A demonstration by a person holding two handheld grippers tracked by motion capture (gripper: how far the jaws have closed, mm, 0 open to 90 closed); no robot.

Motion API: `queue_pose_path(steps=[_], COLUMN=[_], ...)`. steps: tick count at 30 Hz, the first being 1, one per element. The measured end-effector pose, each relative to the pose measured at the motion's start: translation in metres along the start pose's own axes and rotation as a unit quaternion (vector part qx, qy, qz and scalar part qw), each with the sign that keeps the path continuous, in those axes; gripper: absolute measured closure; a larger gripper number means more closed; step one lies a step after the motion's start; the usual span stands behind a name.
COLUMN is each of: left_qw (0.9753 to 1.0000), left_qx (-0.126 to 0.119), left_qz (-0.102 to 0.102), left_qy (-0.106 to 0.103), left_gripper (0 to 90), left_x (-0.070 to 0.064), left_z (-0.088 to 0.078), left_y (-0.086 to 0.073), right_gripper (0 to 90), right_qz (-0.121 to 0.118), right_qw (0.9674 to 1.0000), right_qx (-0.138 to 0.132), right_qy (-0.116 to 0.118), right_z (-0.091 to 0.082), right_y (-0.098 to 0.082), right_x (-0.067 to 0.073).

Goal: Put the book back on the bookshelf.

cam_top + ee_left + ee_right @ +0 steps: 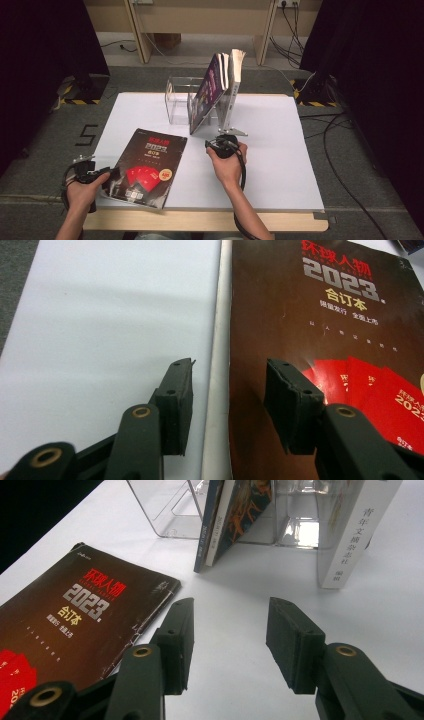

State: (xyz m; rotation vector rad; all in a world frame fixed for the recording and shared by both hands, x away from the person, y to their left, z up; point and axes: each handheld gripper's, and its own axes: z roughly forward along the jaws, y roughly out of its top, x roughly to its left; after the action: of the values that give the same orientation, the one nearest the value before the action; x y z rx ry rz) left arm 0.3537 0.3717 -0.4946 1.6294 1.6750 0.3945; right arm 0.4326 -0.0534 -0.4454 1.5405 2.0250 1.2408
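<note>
We have the left gripper (pixel 229 390) spread, straddling the near-left edge of the dark 2023 magazine (pixel 146 167). Right gripper (pixel 229 630) spread, empty, near the acrylic book stand (pixel 177 100). Next, we judge: pinch that edge, lift.

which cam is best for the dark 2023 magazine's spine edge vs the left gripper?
Left gripper view: the dark 2023 magazine has its spine edge between the open left gripper jaws, untouched. High view shows it whole but small. Right gripper view shows its far corner.
</note>
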Motion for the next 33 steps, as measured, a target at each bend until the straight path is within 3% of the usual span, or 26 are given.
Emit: queue_pose_path(steps=[8,10,14,23,30,33], left_qw=[1.0000,0.9998,0.9999,0.9998,0.9995,0.9984], left_qx=[0.001,0.004,0.006,0.012,0.014,0.016], left_qz=[0.001,-0.005,0.008,0.005,0.028,0.052], left_qy=[-0.003,-0.017,-0.008,-0.015,0.002,0.011], left_gripper=[56.5,57.5,58.3,67.4,75.7,81.4], left_x=[0.000,-0.001,-0.004,-0.003,-0.006,-0.009], left_z=[0.000,0.001,0.001,0.000,0.000,-0.001], left_y=[-0.001,-0.001,-0.001,-0.002,-0.002,-0.002], right_gripper=[54.6,54.5,54.5,54.5,54.4,54.3], right_qz=[0.000,-0.004,-0.001,-0.003,-0.003,-0.003], right_qw=[1.0000,1.0000,1.0000,0.9999,0.9999,0.9999], right_qx=[-0.003,-0.004,-0.004,-0.004,-0.003,-0.003], right_qy=[-0.004,-0.004,-0.006,-0.009,-0.012,-0.013], right_z=[-0.002,-0.003,-0.004,-0.004,-0.004,-0.003], right_y=[0.002,0.002,0.003,0.004,0.005,0.006], right_x=[-0.002,-0.003,-0.004,-0.005,-0.006,-0.006])
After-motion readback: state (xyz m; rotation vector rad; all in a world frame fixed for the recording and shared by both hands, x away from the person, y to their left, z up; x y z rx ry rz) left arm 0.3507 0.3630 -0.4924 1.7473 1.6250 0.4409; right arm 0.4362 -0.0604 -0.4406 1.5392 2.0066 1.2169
